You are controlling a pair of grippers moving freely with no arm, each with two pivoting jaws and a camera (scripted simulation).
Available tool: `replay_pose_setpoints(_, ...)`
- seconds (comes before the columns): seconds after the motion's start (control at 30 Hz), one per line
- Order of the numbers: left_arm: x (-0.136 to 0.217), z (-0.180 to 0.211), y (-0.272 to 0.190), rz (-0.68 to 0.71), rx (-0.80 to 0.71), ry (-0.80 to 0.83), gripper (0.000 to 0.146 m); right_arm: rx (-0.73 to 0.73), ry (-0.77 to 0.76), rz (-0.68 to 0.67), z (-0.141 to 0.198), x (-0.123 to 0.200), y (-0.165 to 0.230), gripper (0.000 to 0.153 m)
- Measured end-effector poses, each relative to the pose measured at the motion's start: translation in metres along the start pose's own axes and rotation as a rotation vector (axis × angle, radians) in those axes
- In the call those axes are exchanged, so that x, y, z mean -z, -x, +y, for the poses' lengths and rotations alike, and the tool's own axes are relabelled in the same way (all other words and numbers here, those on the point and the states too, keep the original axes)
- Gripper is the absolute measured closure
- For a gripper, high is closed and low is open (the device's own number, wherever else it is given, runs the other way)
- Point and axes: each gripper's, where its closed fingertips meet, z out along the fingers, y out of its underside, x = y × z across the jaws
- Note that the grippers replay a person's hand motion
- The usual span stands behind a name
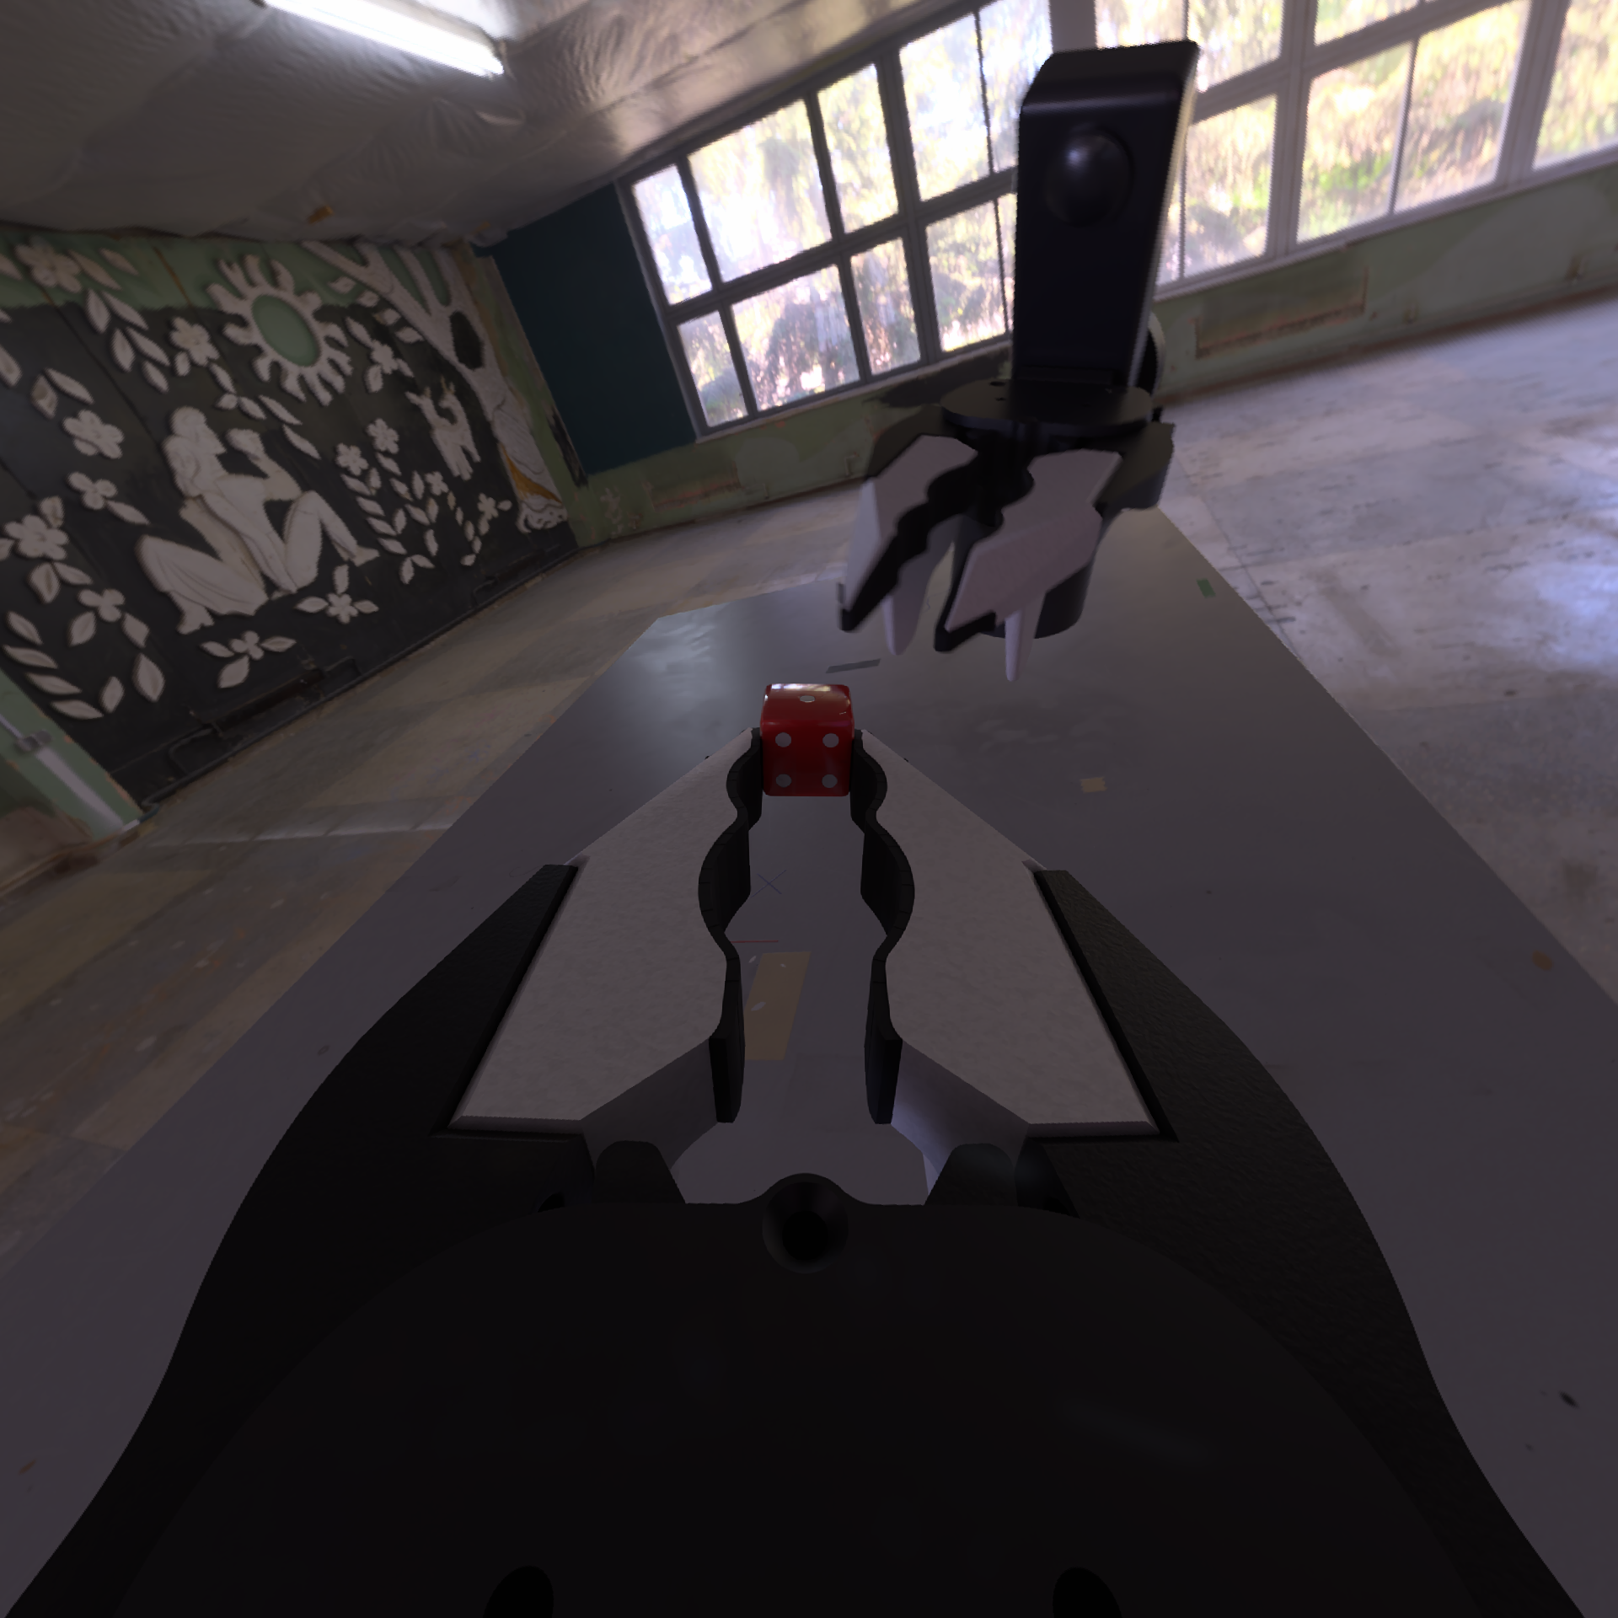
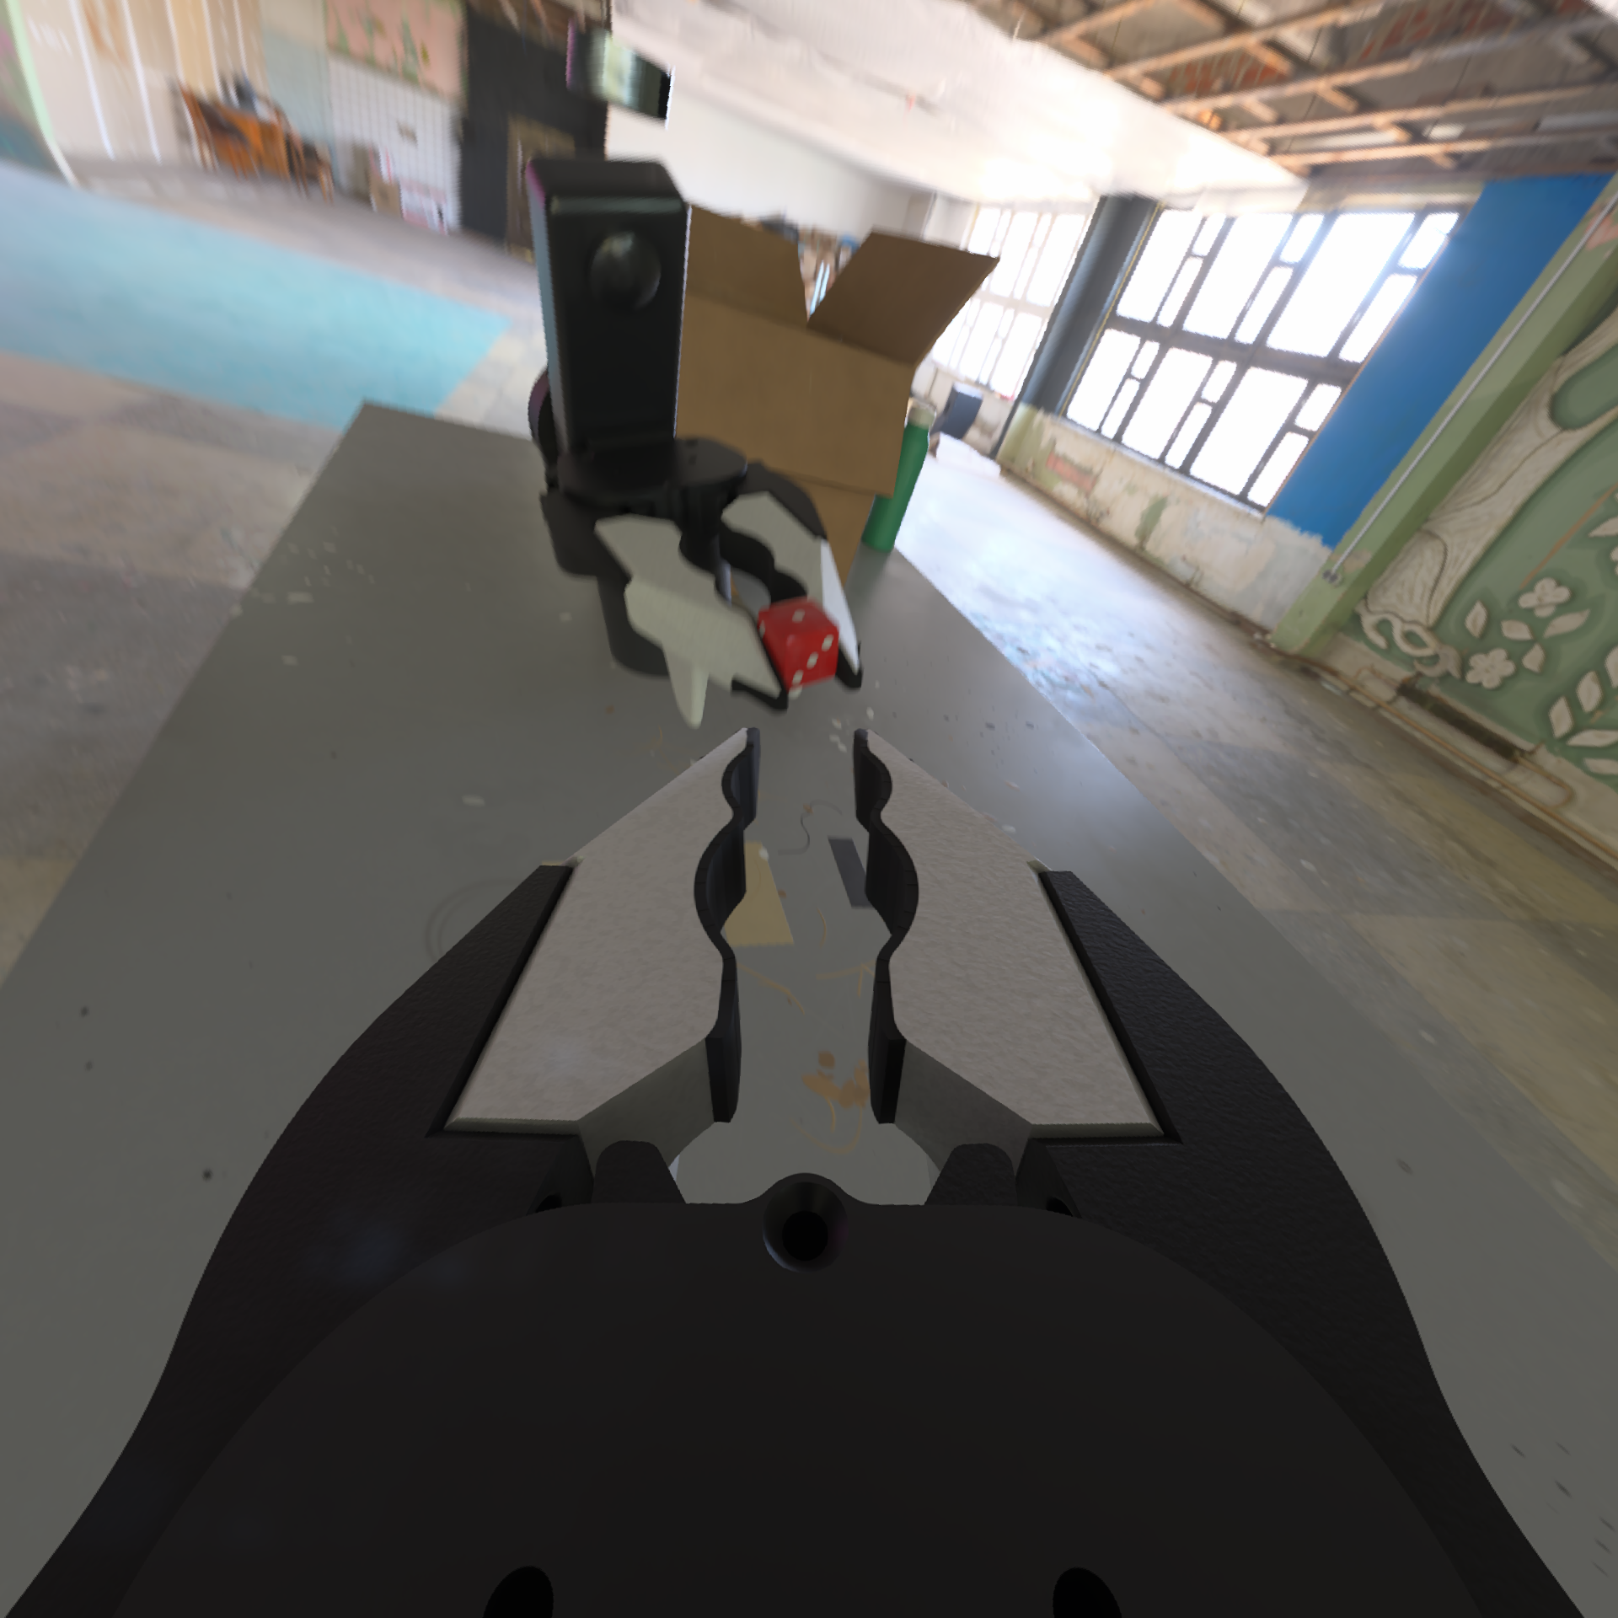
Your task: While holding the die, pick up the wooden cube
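Note:
My left gripper point(image 1: 805, 744) is shut on a red die point(image 1: 805, 755) with white pips, held between its fingertips over the grey table point(image 1: 1182, 919). The right wrist view shows the same gripper point(image 2: 775, 687) facing me with the die point(image 2: 795, 652) in its tips, a little above the table point(image 2: 350, 700). My right gripper point(image 2: 805, 744) is open with a narrow gap and holds nothing. It also shows in the left wrist view point(image 1: 959, 652), beyond the die and to the right, tips pointing down. No wooden cube is in either view.
An open cardboard box point(image 2: 788, 385) stands on the far end of the table behind the left gripper, with a green cylinder point(image 2: 893, 481) beside it. Small paint marks and tape patches lie on the tabletop. The table edges drop off left and right.

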Motion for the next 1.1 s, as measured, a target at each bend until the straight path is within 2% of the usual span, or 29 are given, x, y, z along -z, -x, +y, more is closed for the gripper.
replay_pose_setpoints(0.13, 0.02, -0.009, 0.018, -0.058, 0.02, -0.028, 0.127, 0.09, 0.145, -0.021, 0.015, 0.0, 0.009, 0.152)
replay_pose_setpoints(0.37, 0.056, -0.022, 0.039, -0.15, -0.018, -0.038, 0.127, 0.262, 0.667, -0.195, 0.093, 0.007, 0.042, 0.153)
replay_pose_setpoints(0.5, 0.07, -0.025, 0.045, -0.172, -0.008, -0.034, 0.127, 0.247, 0.94, -0.244, 0.138, 0.011, 0.049, 0.153)
replay_pose_setpoints(0.67, 0.074, -0.028, 0.045, -0.145, 0.018, -0.057, 0.127, 0.158, 1.19, -0.307, 0.184, 0.019, 0.056, 0.153)
replay_pose_setpoints(0.83, 0.075, -0.028, 0.046, -0.147, 0.016, -0.056, 0.127, 0.104, 1.293, -0.374, 0.206, 0.019, 0.064, 0.153)
replay_pose_setpoints(1.1, 0.077, -0.03, 0.047, -0.142, 0.039, -0.074, 0.127, 0.08, 1.312, -0.438, 0.215, 0.014, 0.075, 0.153)
